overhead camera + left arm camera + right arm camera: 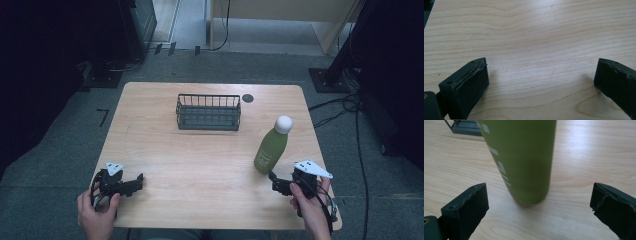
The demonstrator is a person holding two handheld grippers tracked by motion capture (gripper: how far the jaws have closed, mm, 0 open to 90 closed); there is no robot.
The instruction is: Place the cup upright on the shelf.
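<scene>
Right gripper view: green bottle (524, 160) upright, axis vertical, at 12 o'clock just beyond wide-open jaws; right gripper (276, 183) nearer; left gripper (134, 183) open, empty.

In the right gripper view, the green metal bottle with pale lettering (524, 160) is cut off by the top edge; its white cap is out of frame and the lettering is too blurred to read. The dark wire basket (465, 126) is clipped at upper left.
</scene>
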